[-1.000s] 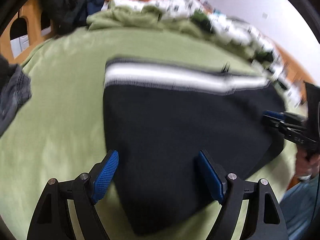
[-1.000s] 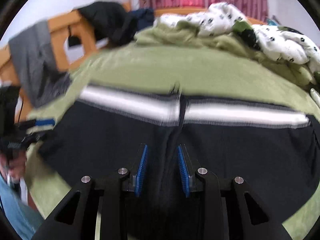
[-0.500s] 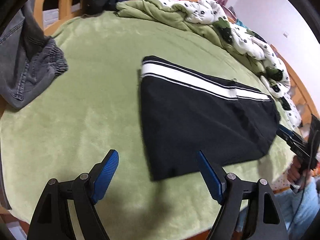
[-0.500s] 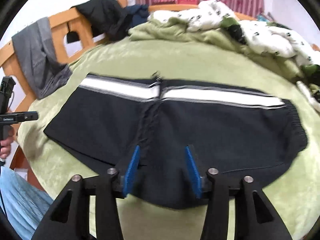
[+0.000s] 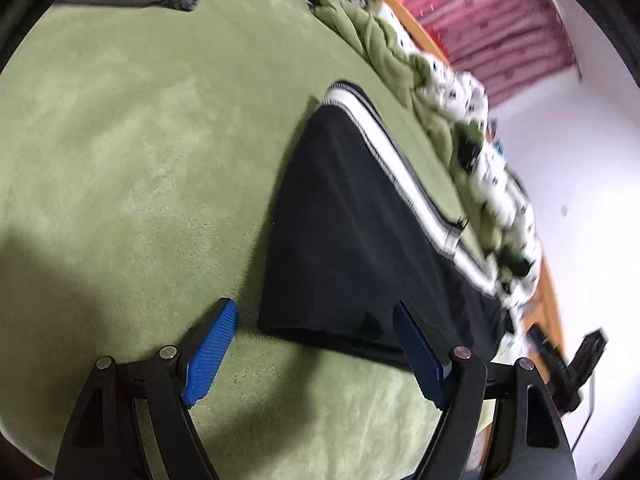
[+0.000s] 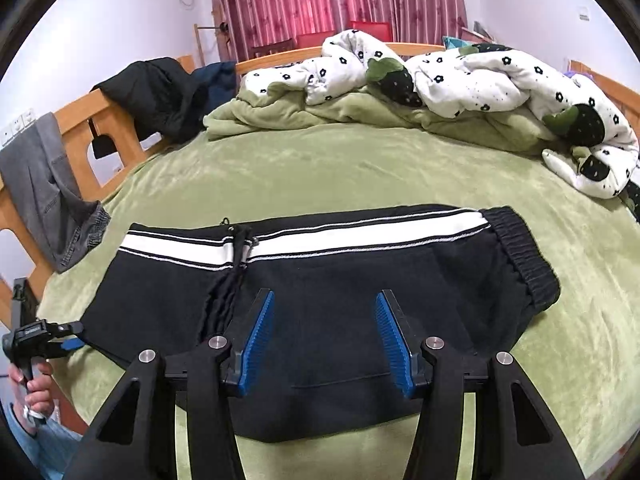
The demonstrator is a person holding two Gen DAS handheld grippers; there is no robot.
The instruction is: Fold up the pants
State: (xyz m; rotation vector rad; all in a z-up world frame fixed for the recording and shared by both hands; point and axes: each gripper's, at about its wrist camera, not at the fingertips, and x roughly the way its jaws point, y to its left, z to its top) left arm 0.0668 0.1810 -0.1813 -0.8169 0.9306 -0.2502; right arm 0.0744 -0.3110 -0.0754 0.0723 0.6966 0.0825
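Black pants (image 6: 340,292) with a white side stripe lie folded flat on the green bed cover (image 6: 320,168), elastic waistband at the right. My right gripper (image 6: 324,336) is open and empty, held above their near edge. My left gripper (image 5: 316,352) is open and empty at the pants' (image 5: 360,232) left end, its fingers straddling the near corner; it also shows at the left in the right wrist view (image 6: 60,336).
A rumpled white flowered quilt and green blanket (image 6: 440,80) lie along the far side. Grey jeans (image 6: 52,196) and dark clothes (image 6: 160,92) hang on the wooden bed frame (image 6: 104,128) at left. Red curtains hang behind.
My right gripper opened, let go of the pants and drew back. My left gripper stayed open, swung and tilted toward the pants' left end.
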